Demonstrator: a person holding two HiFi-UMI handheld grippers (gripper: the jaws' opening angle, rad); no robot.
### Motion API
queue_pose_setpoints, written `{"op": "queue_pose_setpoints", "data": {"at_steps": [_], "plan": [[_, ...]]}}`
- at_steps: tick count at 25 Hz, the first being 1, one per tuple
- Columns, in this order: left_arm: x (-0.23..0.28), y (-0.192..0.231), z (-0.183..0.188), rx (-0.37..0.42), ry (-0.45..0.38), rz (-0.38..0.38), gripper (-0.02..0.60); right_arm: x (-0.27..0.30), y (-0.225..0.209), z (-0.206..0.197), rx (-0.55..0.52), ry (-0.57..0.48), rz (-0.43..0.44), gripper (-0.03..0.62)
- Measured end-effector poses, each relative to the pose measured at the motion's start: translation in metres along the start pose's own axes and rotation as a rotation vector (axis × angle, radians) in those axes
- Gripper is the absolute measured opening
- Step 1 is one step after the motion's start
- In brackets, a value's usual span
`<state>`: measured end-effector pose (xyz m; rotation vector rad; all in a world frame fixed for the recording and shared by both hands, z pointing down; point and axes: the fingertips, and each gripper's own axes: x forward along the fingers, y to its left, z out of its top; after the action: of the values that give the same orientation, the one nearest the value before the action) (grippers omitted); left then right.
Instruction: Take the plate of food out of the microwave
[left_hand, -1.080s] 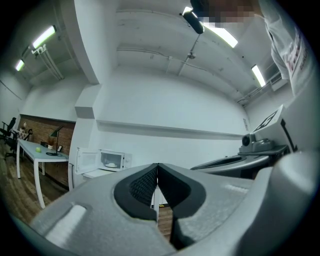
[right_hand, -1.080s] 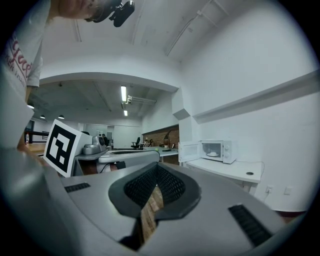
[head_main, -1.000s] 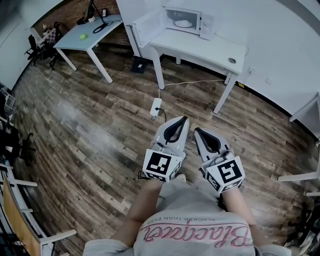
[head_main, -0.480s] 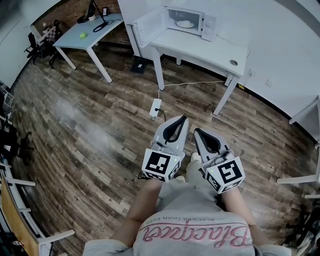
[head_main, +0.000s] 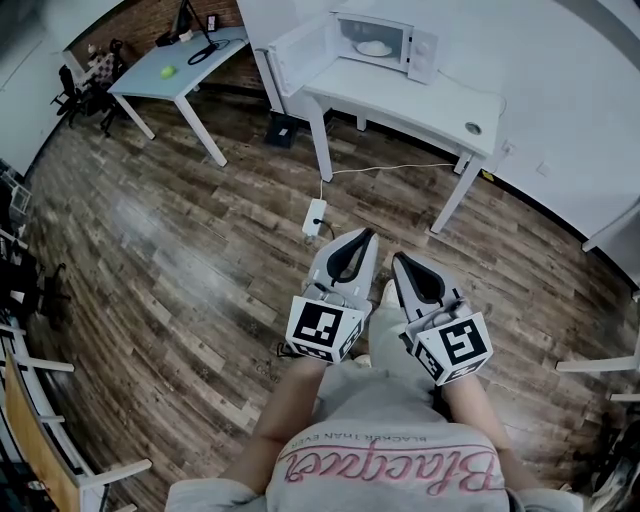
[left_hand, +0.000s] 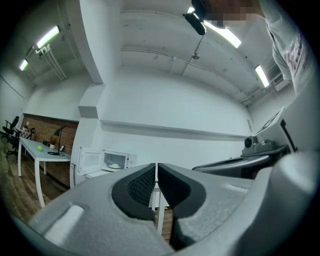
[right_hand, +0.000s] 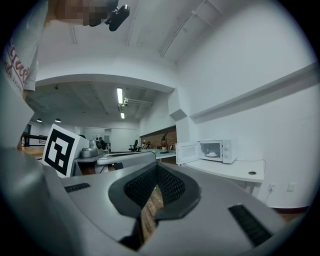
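Head view: white table (head_main: 400, 100) is seen well ahead, microwave (head_main: 375, 45) set on it, door swung open leftward. Left claw (head_main: 365, 238) and right claw (head_main: 397, 259) are held together, empty. Plate of food (head_main: 374, 48) is laid flat inside; power strip (head_main: 313, 215) is shown here only.

Microwave (head_main: 385, 45): one. Plate (head_main: 374, 48): one, inside the microwave. Tables: two, white table (head_main: 420, 100) under the microwave, grey table (head_main: 170, 75) left of it. Green ball (head_main: 166, 71): one. Power strip (head_main: 314, 215): one. Grippers: two, left gripper (head_main: 368, 236) and right gripper (head_main: 395, 258).

"Blacquer" in pink script, on shirt (head_main: 390, 468), upside down
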<state>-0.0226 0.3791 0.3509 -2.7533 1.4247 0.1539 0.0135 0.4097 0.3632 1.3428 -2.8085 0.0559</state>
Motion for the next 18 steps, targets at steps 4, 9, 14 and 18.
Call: {"op": "queue_pose_setpoints", "data": {"at_steps": [4,9,14,18], "plan": [[0.008,0.004,0.003,0.002,-0.006,-0.004,0.006,0.007,-0.009,0.003,0.011,-0.015,-0.011,0.011],[0.023,0.006,-0.001,0.034,0.011,-0.007,0.006,0.015,-0.022,0.003,0.011,-0.023,-0.009,0.011],[0.040,0.013,-0.004,0.036,0.020,-0.009,0.006,0.027,-0.040,0.002,0.022,-0.020,-0.016,0.011],[0.055,0.020,-0.006,0.042,0.027,-0.006,0.006,0.039,-0.054,0.004,0.023,-0.024,-0.013,0.011]]}}
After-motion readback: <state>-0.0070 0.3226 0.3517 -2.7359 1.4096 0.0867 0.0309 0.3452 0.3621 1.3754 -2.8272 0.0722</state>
